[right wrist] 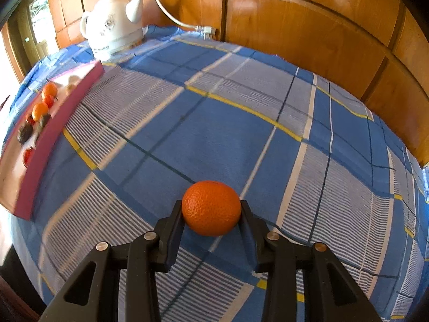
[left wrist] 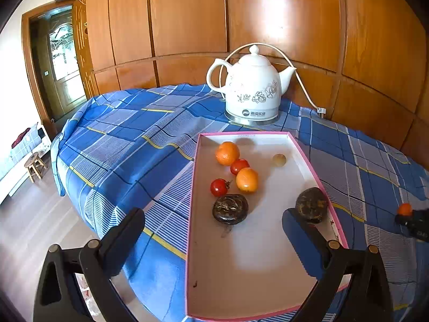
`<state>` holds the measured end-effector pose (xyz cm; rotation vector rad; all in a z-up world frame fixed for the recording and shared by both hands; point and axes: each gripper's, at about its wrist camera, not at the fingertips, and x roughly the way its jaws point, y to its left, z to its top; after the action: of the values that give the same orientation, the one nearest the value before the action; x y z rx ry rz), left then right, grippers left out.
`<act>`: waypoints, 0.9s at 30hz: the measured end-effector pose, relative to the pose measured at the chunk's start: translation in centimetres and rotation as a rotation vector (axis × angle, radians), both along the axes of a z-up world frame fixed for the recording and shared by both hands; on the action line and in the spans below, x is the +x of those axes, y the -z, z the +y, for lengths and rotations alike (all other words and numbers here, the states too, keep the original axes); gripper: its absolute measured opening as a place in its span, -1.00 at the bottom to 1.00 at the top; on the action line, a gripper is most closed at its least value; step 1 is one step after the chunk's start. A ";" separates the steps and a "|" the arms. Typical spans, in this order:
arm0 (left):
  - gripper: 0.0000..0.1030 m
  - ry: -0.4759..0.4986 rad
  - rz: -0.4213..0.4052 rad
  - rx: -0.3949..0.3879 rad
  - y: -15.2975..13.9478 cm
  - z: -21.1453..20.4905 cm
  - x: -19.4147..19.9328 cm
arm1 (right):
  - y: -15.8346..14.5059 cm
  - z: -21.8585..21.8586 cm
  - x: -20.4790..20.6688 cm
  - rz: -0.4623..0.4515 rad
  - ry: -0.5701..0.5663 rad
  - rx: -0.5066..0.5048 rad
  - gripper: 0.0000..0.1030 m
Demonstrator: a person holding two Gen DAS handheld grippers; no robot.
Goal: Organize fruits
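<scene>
Right wrist view: an orange (right wrist: 211, 207) is clamped between the right gripper (right wrist: 211, 209) fingers above the counter (right wrist: 241, 123) — it could be dropped short of the tray (left wrist: 257, 241) if squeezed loosely; the left gripper (left wrist: 214, 225) is spread wide, empty.

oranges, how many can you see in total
3. Two oranges lie in the pink-rimmed tray: one near its far end, one closer in. A third is off the tray, gripped in the right tongs.
</scene>
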<state>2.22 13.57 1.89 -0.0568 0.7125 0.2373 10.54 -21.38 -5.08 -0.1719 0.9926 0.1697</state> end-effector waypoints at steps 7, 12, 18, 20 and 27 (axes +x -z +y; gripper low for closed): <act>0.99 -0.050 -0.007 -0.008 -0.1 2.1 -0.2 | -3.7 5.7 -0.3 -0.068 -0.113 0.100 -0.24; 0.99 -0.076 -0.001 -0.021 0.3 3.3 -0.4 | -5.2 12.2 -0.2 -0.085 -0.243 0.171 -0.24; 0.99 -0.097 0.006 -0.045 0.9 4.5 -0.3 | -5.4 19.3 0.9 -0.069 -0.346 0.210 -0.23; 0.99 -0.099 0.006 -0.052 1.1 4.8 -0.3 | -5.1 21.1 1.4 -0.060 -0.363 0.203 -0.23; 0.99 -0.124 0.008 -0.072 1.4 6.0 0.0 | -2.9 25.5 3.7 0.003 -0.397 0.160 -0.23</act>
<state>2.18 19.55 0.49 -0.1694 0.7260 0.3308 14.26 4.08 -2.14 -0.2203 0.9356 0.6105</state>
